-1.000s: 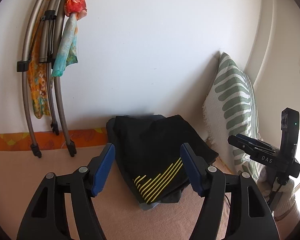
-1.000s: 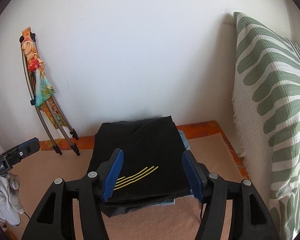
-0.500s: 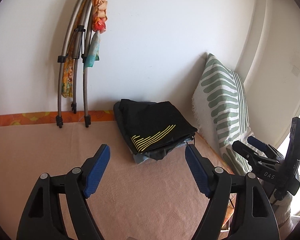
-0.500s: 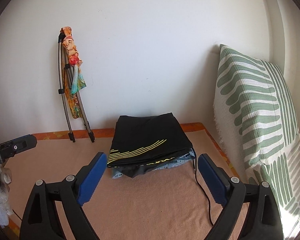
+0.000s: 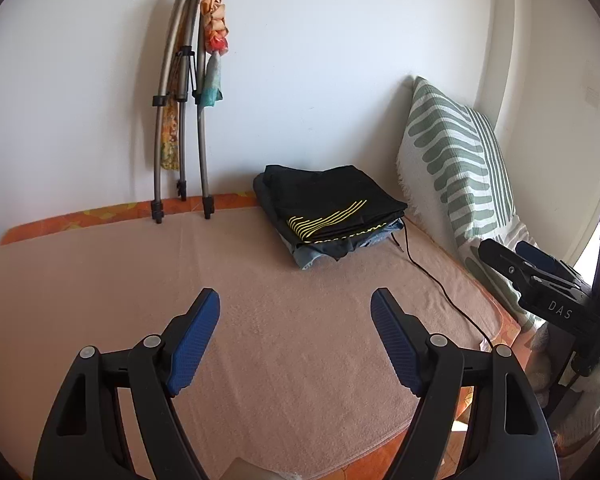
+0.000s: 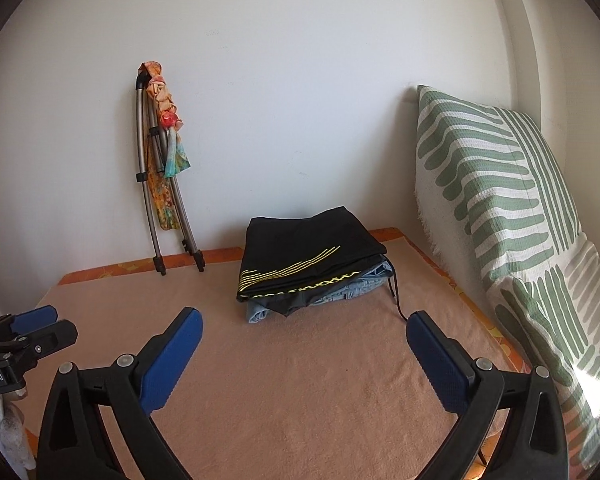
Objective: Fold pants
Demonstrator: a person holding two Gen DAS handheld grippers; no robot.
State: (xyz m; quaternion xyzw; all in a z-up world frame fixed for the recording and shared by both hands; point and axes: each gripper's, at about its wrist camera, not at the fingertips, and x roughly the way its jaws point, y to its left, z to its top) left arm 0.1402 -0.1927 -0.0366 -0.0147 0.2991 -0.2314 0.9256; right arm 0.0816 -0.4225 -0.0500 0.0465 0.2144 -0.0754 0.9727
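Both tools have pulled back from the pants since a second ago, and the stack now sits far away from them instead of right between the blue pads. It looks smaller in both views.

The left tool (image 5: 295, 308) is wide open and holds nothing. The right tool (image 6: 304, 326) is wide open too, even wider, and it also holds nothing. Each one hangs over the bare near part of the bed (image 5: 100, 280), which has a peach towel on it.

The black pants (image 6: 308, 256) with yellow lines lie folded at the far side of the bed, close to the wall. They sit on top of a small pile; a bit of blue jeans (image 6: 340, 294) pokes out from under them. A thin black cord (image 5: 432, 276) runs from the pile's right side toward the near edge of the bed. A green striped pillow (image 6: 496, 184) leans up on the right. Some bent poles (image 5: 180, 120) with a bright scarf lean on the wall to the left.

I think the folding is done and the tools are just moving away. To do this well, keep them open and lift clear, so no pad snags the pile or the cord. The top fold looks flat and neat, so do not poke it again.

I see no boxes or baskets, so nothing is inside anything.
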